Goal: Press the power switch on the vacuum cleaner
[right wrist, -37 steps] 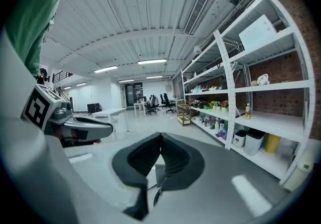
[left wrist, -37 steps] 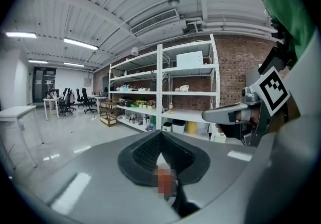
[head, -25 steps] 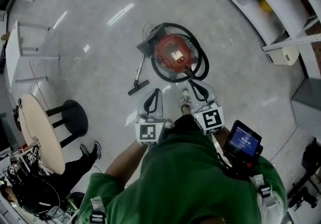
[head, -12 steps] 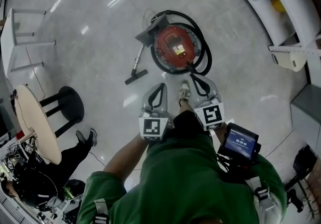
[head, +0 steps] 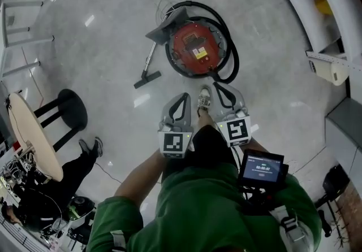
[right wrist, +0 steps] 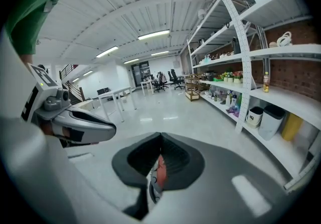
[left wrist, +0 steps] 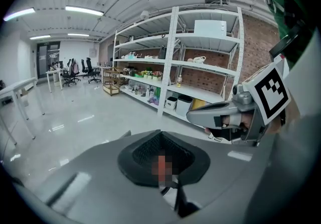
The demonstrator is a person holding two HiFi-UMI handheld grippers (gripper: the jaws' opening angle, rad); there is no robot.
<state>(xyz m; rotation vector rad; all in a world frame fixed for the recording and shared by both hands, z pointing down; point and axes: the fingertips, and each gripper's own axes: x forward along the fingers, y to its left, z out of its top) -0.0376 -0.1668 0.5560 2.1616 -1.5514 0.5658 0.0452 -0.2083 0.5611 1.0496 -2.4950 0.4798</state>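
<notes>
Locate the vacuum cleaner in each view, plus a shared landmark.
Head view: red vacuum cleaner, upper centre.
Left gripper view: not identifiable; a blurred patch fills the jaw opening.
Right gripper view: red sliver in the jaw opening, probably it.
Shared landmark: white shelving.

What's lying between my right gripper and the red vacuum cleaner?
In the head view, only the black hose, looped round the vacuum cleaner, crosses the floor just ahead of the right gripper.

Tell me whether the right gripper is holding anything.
No: in the right gripper view, the right gripper has its jaws together at the tips, with nothing gripped between them.
</notes>
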